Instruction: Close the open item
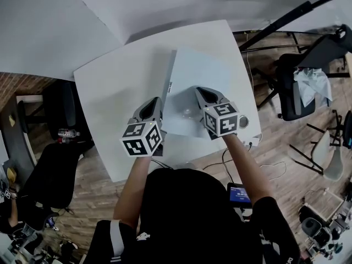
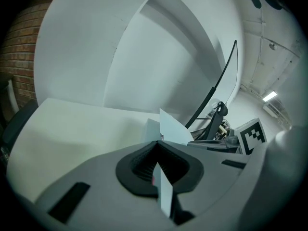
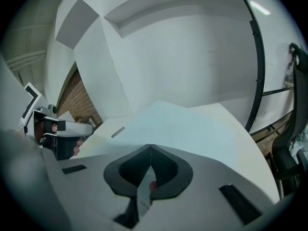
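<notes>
head view: a person stands over a white table [image 1: 110, 87] w/ a gripper in each hand. the pale blue item [image 1: 198, 65], thin and flat-panelled, lies on the table a little right of centre. the left gripper [image 1: 157, 100] meets its left edge and the right gripper [image 1: 201, 89] reaches onto it from the near side. judgement: the step in hand is folding the raised part down. to do it well, both grippers should swing together at one pace, along the arc of the fold, so the thin panel doesn't twist or slip out. let go only once it lies flat.

left gripper view: the left gripper [image 2: 156, 142] has its jaws pressed together on a thin pale edge that runs upright thru the dark pads. beyond, more of the pale blue item [image 2: 173, 126] stands as a tilted panel above the table [image 2: 72, 124]. the right gripper's marker cube [image 2: 252, 134] shows at far right.

right gripper view: the right gripper [image 3: 150, 146] likewise pinches a thin pale strip, jaws all but touching. the pale blue item [image 3: 192, 124] spreads ahead as a broad, smooth, matte sheet w/ no creases seen. it's prob. a folder or slim cover, but these views don't settle which. a small grey mark [image 3: 118, 132] sits near its left edge. the left gripper shows at far left.
</notes>
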